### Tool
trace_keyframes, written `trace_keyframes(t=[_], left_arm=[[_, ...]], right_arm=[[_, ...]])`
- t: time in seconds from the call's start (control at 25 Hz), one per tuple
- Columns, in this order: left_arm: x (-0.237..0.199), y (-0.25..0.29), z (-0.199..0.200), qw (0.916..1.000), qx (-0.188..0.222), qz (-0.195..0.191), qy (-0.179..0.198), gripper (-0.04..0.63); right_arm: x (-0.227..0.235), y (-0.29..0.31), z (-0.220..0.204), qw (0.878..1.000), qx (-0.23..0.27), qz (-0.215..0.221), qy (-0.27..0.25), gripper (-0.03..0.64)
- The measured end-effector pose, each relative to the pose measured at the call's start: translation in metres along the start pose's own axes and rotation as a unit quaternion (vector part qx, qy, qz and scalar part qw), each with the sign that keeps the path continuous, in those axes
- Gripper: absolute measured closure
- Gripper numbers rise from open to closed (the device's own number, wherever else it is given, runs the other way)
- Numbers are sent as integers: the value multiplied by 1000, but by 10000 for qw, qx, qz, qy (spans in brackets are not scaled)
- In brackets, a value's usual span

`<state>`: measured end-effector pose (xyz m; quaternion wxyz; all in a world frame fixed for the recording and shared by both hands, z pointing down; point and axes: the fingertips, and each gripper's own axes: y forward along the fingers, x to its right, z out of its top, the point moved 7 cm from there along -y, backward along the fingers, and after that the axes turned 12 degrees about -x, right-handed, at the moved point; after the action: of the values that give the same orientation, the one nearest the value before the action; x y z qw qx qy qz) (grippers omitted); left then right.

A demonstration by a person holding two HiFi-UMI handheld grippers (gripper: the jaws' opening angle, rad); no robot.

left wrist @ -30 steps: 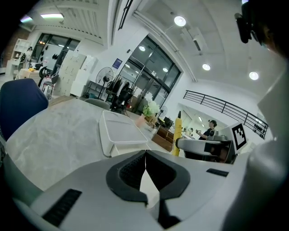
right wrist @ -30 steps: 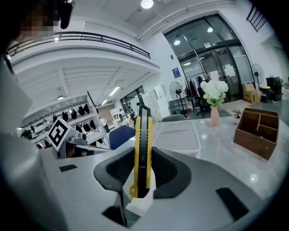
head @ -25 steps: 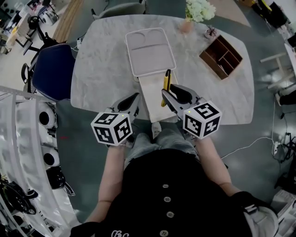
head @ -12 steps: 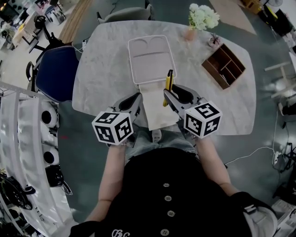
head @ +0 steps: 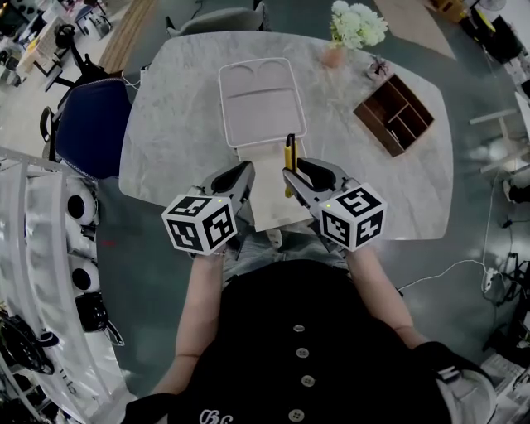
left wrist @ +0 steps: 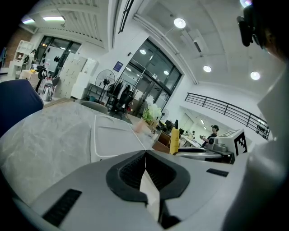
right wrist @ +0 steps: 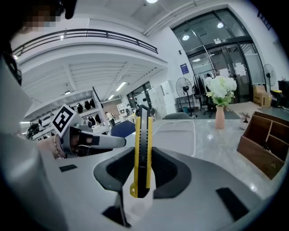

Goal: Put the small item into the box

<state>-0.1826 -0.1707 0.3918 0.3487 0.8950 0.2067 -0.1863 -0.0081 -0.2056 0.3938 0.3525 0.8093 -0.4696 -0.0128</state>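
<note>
A yellow utility knife (head: 289, 157) stands upright between the jaws of my right gripper (head: 290, 174), which is shut on it; up close the knife (right wrist: 142, 149) fills the gap between the pads. It hangs over the right side of the open white box's base (head: 269, 203). The box's lid (head: 261, 99) lies flat beyond it on the marble table (head: 174, 108). My left gripper (head: 247, 170) sits at the base's left edge with its jaws together, and I see nothing gripped in them (left wrist: 145, 152).
A wooden divided organizer (head: 394, 108) lies at the right of the table. A vase of white flowers (head: 356, 25) and a small plant (head: 378, 65) stand at the far edge. A blue chair (head: 91, 124) is at the table's left side.
Both grippers have drifted slightly across the near end of the box, the right one a little lower. The knife stays upright in the right jaws. The left jaws stay together.
</note>
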Motion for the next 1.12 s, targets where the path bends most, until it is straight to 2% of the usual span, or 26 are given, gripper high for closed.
trace_keyframes(t=[0.36,0.64,1.12], left_arm=[[-10,1,2,9998,-97,-163,8,577],[-26,0,-4,9983,-560,-131,108,577],[-42,0,-7,9972,-543,-489,-137,577]], right_arm=[[6,8,-1,9996,-112,-207,155,497],[1,14,-2,9985,-226,-399,311,497],[-5,28,-4,9975,-509,-409,285,497]])
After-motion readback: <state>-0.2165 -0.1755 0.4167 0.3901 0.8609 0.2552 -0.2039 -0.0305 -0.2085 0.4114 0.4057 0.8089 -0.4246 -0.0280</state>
